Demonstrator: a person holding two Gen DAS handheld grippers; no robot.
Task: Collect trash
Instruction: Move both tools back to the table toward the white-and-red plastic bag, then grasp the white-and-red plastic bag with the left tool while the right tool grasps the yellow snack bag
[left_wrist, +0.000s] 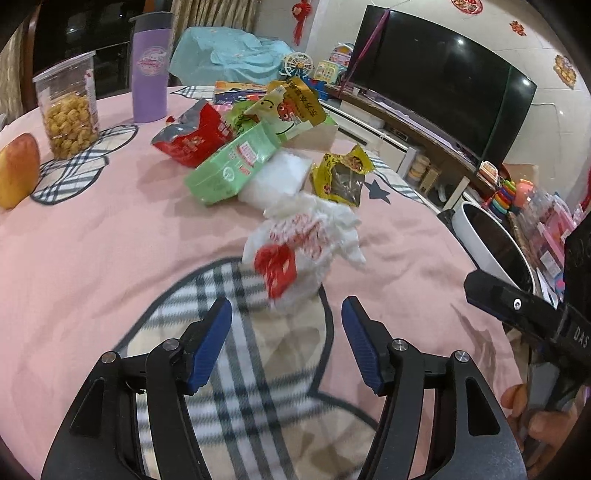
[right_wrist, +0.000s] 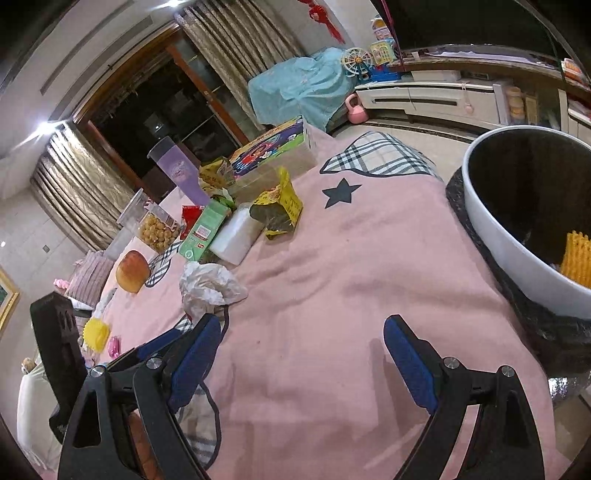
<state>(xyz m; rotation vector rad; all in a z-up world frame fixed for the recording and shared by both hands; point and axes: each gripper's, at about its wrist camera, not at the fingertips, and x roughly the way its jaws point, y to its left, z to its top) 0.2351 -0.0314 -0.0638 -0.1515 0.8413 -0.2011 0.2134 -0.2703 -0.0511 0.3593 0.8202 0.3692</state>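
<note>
**Readable text: sparse, mostly blurred**

The letters "DAS" are seen in white on the black body of the right gripper (left_wrist: 524, 306), well to the right of the left jaws. Chinese characters are printed in dark on the gold top of a snack bag (left_wrist: 291, 107), far ahead of the jaws; they cannot be made out with certainty. Red printing is carried by the crumpled white wrapper (left_wrist: 306, 236) just ahead of the jaws, but it is too blurred to be read
</note>
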